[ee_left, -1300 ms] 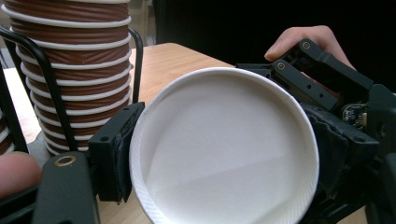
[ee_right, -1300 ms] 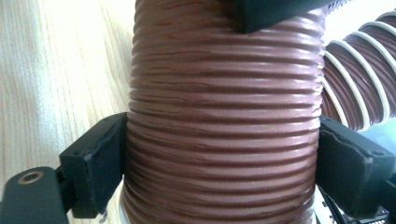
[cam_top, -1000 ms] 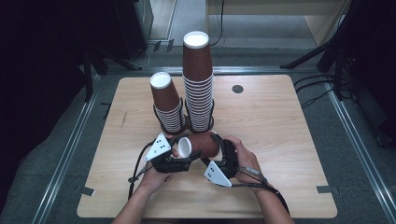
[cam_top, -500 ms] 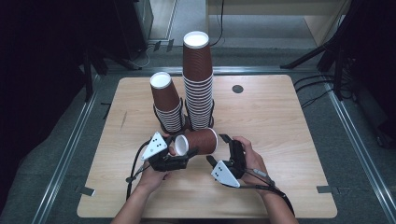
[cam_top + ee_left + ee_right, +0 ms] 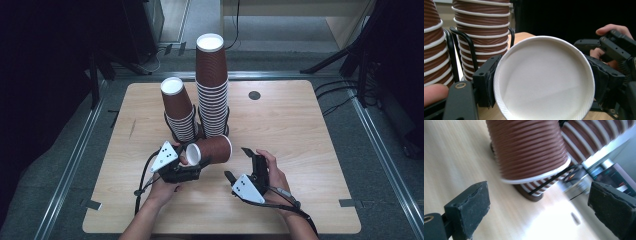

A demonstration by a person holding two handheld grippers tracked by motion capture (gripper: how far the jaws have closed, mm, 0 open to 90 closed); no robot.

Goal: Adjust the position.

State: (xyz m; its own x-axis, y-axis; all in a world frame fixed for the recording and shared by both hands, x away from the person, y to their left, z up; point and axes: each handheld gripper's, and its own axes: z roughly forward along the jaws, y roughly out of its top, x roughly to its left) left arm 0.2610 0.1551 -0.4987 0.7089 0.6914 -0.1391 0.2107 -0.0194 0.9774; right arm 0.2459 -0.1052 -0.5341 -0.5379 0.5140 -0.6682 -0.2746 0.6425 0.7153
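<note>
A brown ribbed paper cup [image 5: 212, 149] lies on its side just above the wooden table [image 5: 300, 130], its white base [image 5: 544, 80] facing the left gripper's camera. My left gripper [image 5: 192, 160] is shut on the cup, a black pad [image 5: 486, 82] pressing on each side near the base. My right gripper [image 5: 238, 163] stands to the right of the cup's rim, open and apart from it; its pads [image 5: 471, 207] are wide with nothing between them. The cup [image 5: 529, 150] looks blurred ahead of them.
Two stacks of upturned brown cups stand behind in black wire holders: a tall one [image 5: 211, 90] and a shorter, leaning one [image 5: 179, 110]. A small black disc [image 5: 254, 95] lies at the back right. Metal rails [image 5: 75, 160] run along the table's sides.
My right gripper has drawn back from the cup's rim end, toward the right and the near edge. The left gripper has kept still with the cup in it.
</note>
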